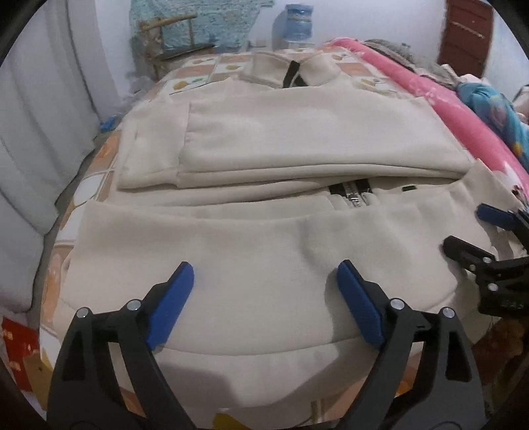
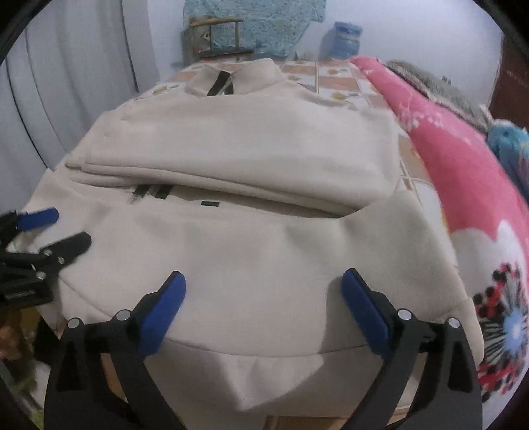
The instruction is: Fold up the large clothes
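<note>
We hold left hand-held gripper (image 1: 264, 274) wide | right hand-held gripper (image 2: 263, 284) wide | cream zip-up fleece jacket (image 1: 281, 231) at 12 o'clock, sleeves folded across, on bed (image 1: 211, 66)

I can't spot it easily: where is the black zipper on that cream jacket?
The zipper peeks out mid-jacket in the left wrist view, just under the folded-over sleeves; it shows again at the collar, far end.

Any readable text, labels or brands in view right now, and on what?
None can be read.
Jacket: small dark tag, too small to read.
Left gripper: pale marking on its body, blurred.
Water jug: label blurred.
</note>
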`<state>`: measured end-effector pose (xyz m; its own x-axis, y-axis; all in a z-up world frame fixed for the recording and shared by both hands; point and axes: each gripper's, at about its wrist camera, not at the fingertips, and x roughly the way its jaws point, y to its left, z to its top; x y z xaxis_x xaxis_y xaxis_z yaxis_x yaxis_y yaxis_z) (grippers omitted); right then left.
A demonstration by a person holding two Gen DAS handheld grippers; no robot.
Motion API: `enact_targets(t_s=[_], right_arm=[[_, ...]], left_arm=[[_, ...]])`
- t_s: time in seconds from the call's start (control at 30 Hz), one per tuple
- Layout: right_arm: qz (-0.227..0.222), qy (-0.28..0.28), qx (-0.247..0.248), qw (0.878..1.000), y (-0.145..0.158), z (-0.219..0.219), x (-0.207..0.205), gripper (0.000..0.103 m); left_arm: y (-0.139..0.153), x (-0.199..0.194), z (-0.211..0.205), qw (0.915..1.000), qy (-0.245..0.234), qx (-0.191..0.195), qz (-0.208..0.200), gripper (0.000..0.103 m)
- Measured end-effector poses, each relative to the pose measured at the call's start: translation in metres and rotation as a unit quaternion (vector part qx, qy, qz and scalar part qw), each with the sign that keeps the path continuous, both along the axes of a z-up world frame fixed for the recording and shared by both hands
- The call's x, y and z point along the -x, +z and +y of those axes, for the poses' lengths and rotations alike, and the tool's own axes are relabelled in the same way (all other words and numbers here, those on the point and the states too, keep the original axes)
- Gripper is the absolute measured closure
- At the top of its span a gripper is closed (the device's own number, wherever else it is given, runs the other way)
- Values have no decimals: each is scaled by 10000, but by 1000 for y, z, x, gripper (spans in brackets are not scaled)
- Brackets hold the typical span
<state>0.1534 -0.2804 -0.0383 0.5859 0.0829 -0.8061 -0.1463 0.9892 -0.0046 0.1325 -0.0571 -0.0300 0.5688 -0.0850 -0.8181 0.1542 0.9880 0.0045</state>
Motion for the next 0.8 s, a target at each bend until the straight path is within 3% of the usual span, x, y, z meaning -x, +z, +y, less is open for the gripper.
enact_targets(t_s=[0.8], right_arm=[[56, -59, 103, 9999, -2, 5, 2, 7]], left_arm=[[-2, -7, 3, 9994, 338, 13, 120, 9]])
